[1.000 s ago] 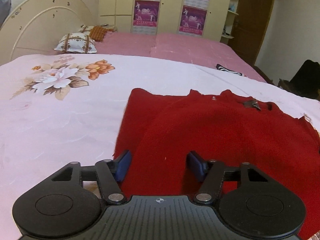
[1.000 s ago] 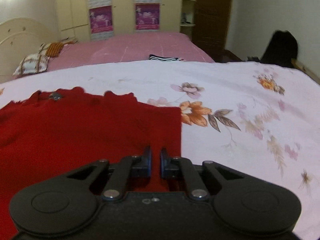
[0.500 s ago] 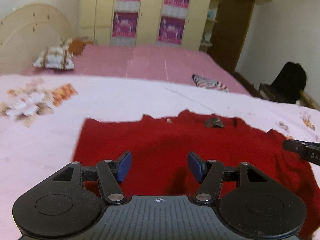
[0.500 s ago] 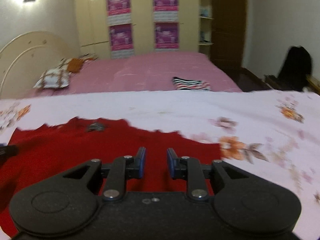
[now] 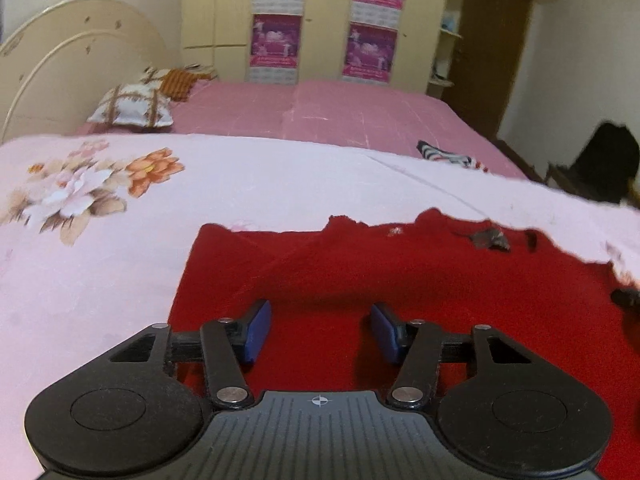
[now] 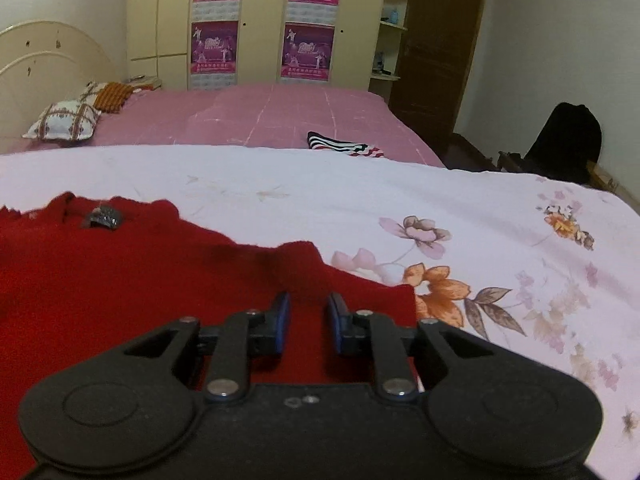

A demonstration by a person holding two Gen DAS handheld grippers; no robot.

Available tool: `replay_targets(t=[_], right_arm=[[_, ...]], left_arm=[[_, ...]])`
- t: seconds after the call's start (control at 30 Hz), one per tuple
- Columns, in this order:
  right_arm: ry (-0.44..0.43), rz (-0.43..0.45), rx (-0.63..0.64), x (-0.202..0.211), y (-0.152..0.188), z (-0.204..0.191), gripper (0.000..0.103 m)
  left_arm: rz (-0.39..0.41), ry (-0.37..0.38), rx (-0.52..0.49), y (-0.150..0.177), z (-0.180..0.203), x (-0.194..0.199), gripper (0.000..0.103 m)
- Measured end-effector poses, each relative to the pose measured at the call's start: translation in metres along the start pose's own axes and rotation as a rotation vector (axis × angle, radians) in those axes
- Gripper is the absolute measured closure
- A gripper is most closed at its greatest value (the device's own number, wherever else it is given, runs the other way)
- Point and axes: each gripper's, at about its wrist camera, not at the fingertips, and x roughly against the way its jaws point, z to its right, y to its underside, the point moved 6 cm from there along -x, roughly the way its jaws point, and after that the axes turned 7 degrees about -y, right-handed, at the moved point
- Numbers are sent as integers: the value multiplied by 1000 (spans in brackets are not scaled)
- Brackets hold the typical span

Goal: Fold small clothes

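Both grippers have shifted across the red sweater (image 5: 400, 280) since a second ago, and the right gripper (image 6: 307, 322), then nearly shut, now shows a visible gap. Its jaws are closing at this moment; red knit lies beneath the gap, not pinched. The left gripper (image 5: 320, 330) stands wide apart and is also closing, with nothing clamped. The sweater lies flat on the floral bedsheet (image 6: 400, 196), directly under and ahead of both tools, its collar label (image 6: 102, 218) at the far edge.
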Motion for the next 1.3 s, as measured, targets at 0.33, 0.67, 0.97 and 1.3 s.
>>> replay_targets(t=[0.33,0.67,0.97,1.3], right_arm=[[-239,52,65,71,14,-90,81],[-121,-12,2,58,39,-38,85],[-126,7,18,96,48,-54,81],[-138,-49,67,111,92,-77,79]], left_arm=[[20,102,-113,23,40,49,47],[30,22,-133,45,-2,53,42],[19,27,-74,54,-7,89,42],[-18,35,-139,94,6,98,26]])
